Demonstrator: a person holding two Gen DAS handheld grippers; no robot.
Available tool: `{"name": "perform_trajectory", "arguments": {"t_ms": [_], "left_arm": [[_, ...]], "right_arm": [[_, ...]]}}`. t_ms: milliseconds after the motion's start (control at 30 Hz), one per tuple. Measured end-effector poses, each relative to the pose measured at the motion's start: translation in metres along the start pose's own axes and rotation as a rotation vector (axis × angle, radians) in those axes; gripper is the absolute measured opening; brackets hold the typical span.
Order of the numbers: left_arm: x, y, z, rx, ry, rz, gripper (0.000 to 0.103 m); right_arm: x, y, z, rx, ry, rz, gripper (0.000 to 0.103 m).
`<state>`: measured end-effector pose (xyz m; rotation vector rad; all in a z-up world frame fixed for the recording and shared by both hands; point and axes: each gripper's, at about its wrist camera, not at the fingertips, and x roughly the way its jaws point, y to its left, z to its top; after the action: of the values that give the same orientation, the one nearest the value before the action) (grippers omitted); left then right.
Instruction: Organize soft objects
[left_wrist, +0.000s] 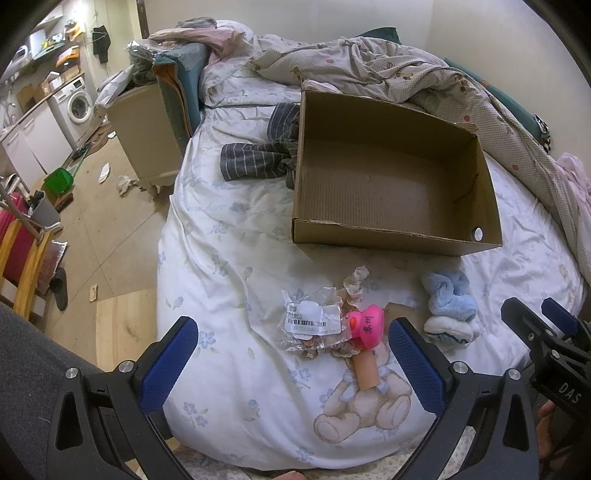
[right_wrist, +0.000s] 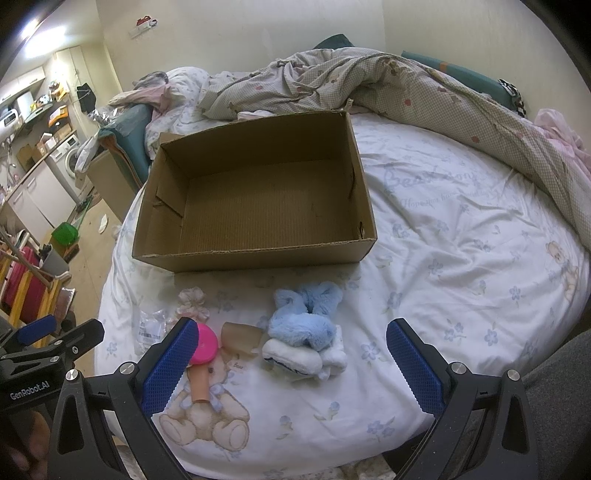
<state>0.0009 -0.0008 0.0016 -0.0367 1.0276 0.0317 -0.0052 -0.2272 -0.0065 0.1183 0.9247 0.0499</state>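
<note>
The bed (right_wrist: 461, 229), covered by a white quilt printed with pale blue flowers and a teddy bear, carries everything. On it sits an open brown cardboard box (right_wrist: 255, 199) with nothing inside, so the sorting looks barely begun. In front of the box, near the quilt's front edge, lie the small things: a fluffy light-blue and white plush bundle (right_wrist: 306, 332), a crinkled clear plastic packet with a barcode label (left_wrist: 312, 321), a bright pink rubber duck (left_wrist: 364, 325) resting against a beige tube (left_wrist: 365, 369), and a small frilly cream fabric piece (left_wrist: 354, 284).

Both pairs of tongs are spread wide and hold nothing. The left tongs (left_wrist: 291, 365) hover over the packet and duck; the right tongs (right_wrist: 288, 365) hover just short of the plush bundle.

The step in hand appears to be picking a first item. The next move likely calls for lowering the right tongs around the plush bundle, pinching its bulk, and lifting it over the box's near wall.
</note>
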Motion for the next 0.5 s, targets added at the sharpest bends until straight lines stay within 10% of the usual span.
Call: {"name": "perform_trajectory", "arguments": {"t_ms": [500], "left_arm": [[0.0031,0.0008,-0.0027,0.009,-0.003,0.002,0.103]], "right_arm": [[0.0006,-0.0001,-0.0003,0.002,0.003,0.000,0.103]]}}
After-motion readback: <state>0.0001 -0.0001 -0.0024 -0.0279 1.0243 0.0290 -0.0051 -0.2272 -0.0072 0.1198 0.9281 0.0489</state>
